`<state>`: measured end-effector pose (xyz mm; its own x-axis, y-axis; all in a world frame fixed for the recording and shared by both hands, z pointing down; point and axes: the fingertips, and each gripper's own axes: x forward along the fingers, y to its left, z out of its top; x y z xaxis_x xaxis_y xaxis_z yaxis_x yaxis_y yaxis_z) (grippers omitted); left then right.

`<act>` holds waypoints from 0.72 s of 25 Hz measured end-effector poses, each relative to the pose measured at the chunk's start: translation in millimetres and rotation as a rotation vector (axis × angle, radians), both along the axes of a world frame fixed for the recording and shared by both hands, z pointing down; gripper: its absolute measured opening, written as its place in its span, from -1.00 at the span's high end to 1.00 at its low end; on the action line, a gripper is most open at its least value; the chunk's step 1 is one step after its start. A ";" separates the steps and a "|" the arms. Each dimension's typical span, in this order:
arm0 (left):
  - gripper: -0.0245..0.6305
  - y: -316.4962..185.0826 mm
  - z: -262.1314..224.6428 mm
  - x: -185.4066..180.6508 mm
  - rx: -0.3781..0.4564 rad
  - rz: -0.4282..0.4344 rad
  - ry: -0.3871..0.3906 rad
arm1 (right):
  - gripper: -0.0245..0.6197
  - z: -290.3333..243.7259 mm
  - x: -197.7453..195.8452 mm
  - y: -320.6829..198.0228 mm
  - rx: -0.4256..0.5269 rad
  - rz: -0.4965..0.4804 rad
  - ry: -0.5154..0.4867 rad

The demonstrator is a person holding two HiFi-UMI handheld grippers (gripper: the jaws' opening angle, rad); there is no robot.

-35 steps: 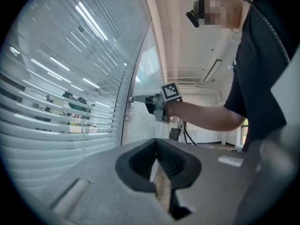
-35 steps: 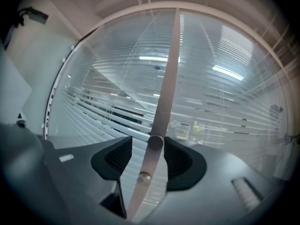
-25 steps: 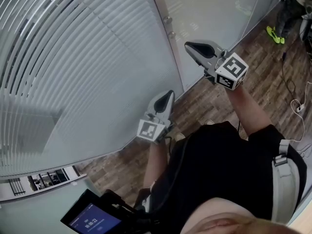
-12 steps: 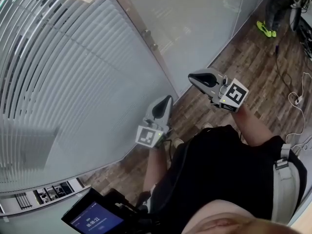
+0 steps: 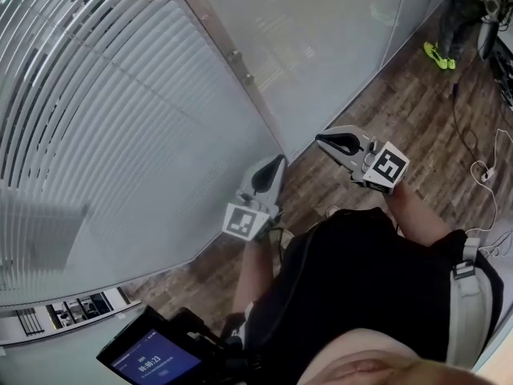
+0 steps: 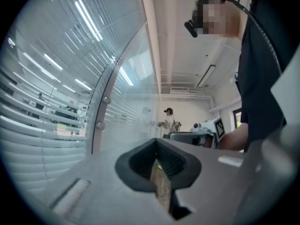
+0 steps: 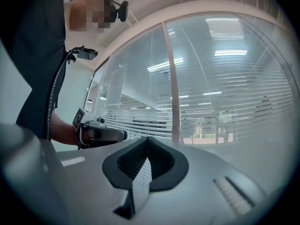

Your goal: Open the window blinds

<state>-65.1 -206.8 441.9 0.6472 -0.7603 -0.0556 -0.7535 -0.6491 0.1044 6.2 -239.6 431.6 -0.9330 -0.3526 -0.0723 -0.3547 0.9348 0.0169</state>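
Right now my left gripper [image 5: 273, 169] sits near the middle of the head view, with its marker cube toward me and its jaws pointing up the frame at the foot of the glass wall. In its own view the two jaws meet at their tips, closed, with nothing caught between them. Only a sliver of floor shows through the slot lower down. My right gripper [image 5: 323, 140] is just right of it and a little higher in the frame, over the wood plank floor [image 5: 385, 111], with its jaws aimed left toward the frosted glass panel [image 5: 321, 38]. Its own view shows those jaws pressed together too, and empty.

The window blinds [image 5: 96, 119] fill the upper left and left side of the head view. They are long horizontal slats with thin gaps between them, clearer at the top left and hazier lower down. A slanted metal post [image 5: 224, 42] with two round fittings separates them from the frosted panel. Neither gripper touches the blinds, the post or the glass, and the two grippers are apart from each other.

A lit phone screen [image 5: 148, 359] is at the lower left, a yellow-green object [image 5: 437, 54] lies on the floor at the upper right, and a white cable [image 5: 481, 171] trails along the right edge
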 end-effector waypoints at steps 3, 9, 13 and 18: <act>0.92 0.4 -1.5 3.6 0.005 -0.003 -0.001 | 0.90 3.3 -0.6 4.8 -0.016 -0.023 0.019; 0.92 -6.5 -4.9 7.6 0.007 -0.008 0.000 | 0.90 1.4 -1.2 -1.7 -0.020 -0.040 0.023; 0.92 -6.4 -3.4 5.6 0.005 -0.014 -0.007 | 0.90 3.0 -3.8 -1.5 -0.024 -0.050 0.025; 0.92 -7.2 -1.8 3.8 -0.003 -0.024 -0.016 | 0.90 8.1 -6.9 -3.7 -0.037 -0.058 0.031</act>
<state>-61.3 -213.9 440.2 0.6295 -0.7758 -0.0432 -0.7705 -0.6305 0.0936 -0.6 -243.3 439.7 -0.9534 -0.3002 -0.0308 -0.3001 0.9539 -0.0075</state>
